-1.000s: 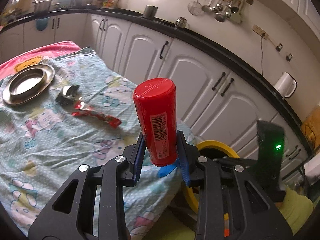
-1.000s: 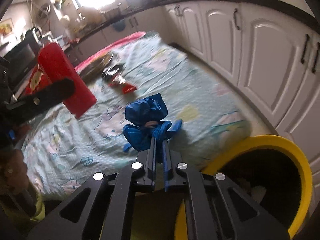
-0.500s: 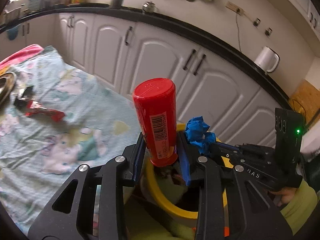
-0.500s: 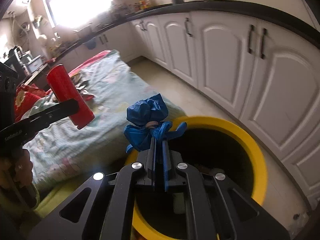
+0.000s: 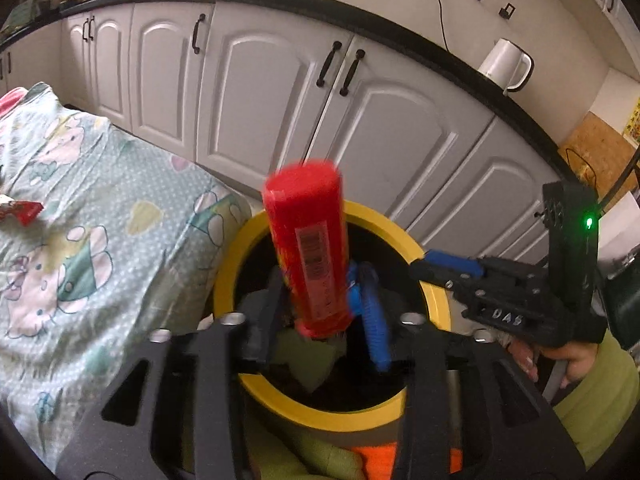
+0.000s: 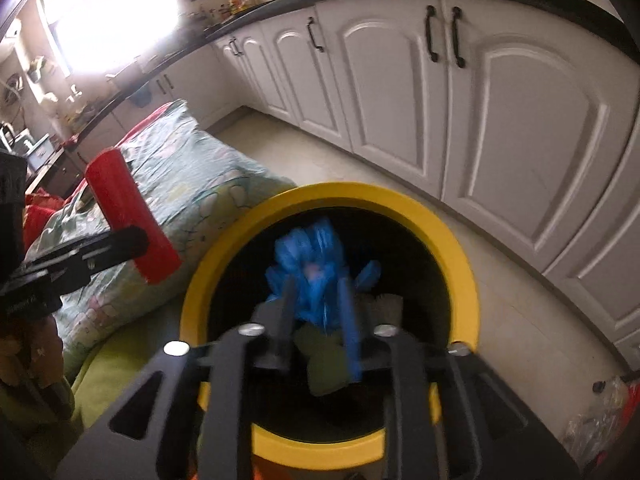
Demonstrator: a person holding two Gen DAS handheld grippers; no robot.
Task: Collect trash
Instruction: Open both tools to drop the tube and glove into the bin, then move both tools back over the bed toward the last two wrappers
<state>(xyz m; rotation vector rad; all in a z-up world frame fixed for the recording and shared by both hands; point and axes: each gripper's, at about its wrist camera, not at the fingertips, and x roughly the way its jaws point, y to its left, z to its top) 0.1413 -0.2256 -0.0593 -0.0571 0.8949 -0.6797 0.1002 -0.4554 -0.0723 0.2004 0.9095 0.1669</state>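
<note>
Red canister (image 5: 310, 252) sits between the opening left gripper (image 5: 320, 308) jaws, above the yellow bin (image 5: 434, 300); it overhangs the near rim and may tip outside. Right gripper (image 6: 318, 320) jaws are also opening, with the blue wad (image 6: 310, 268) over the bin mouth.

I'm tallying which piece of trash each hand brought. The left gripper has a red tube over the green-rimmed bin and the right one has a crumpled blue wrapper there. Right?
Not quite: the bin's rim is yellow, as the right wrist view shows. The rest holds: the red tube stands between the opening jaws of the left gripper, and the crumpled blue wrapper between those of the right gripper.
</note>
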